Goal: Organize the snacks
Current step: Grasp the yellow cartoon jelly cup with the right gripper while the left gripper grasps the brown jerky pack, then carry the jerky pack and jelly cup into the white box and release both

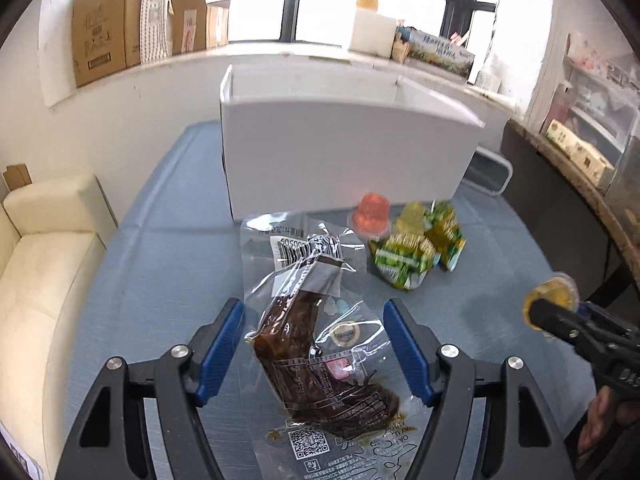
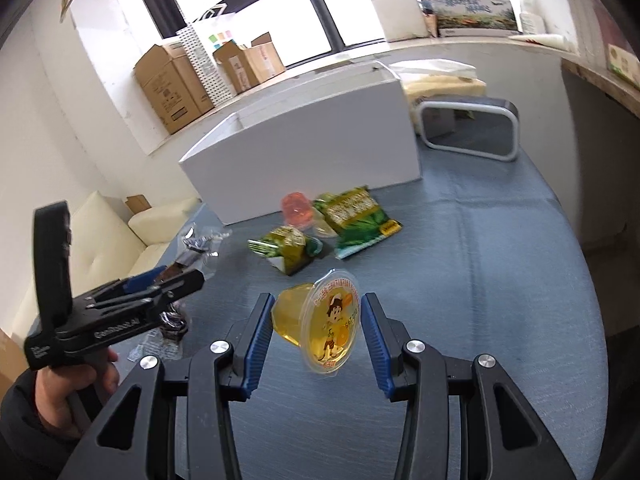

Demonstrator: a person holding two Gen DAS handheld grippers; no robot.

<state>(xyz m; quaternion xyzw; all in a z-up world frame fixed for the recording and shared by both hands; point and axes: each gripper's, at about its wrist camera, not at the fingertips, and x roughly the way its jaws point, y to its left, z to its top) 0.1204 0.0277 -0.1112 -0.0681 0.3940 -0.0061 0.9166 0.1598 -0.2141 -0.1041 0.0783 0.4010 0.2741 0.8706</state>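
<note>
My left gripper (image 1: pixel 314 340) is shut across a clear vacuum pack of brown braised meat (image 1: pixel 296 360), which hangs above the blue table; the right wrist view shows the same pack (image 2: pixel 172 320) dangling under that left gripper (image 2: pixel 160 292). Shut on a yellow jelly cup (image 2: pixel 328 328) with a cartoon lid, my right gripper (image 2: pixel 316 334) holds it clear of the table. The cup (image 1: pixel 554 294) also shows at the right gripper's tip (image 1: pixel 560 316). On the table lie a red jelly cup (image 1: pixel 372 216), another yellow cup (image 1: pixel 412 216) and green snack packets (image 1: pixel 408 256). Behind them stands an open white box (image 1: pixel 340 152).
The table wears a blue cloth (image 1: pixel 160 260). A grey-framed mirror (image 2: pixel 468 128) lies beside the white box (image 2: pixel 312 148). A cream sofa (image 1: pixel 48 260) sits left of the table. Cardboard boxes (image 1: pixel 104 28) line the window ledge. A dark counter (image 1: pixel 560 184) runs along the right.
</note>
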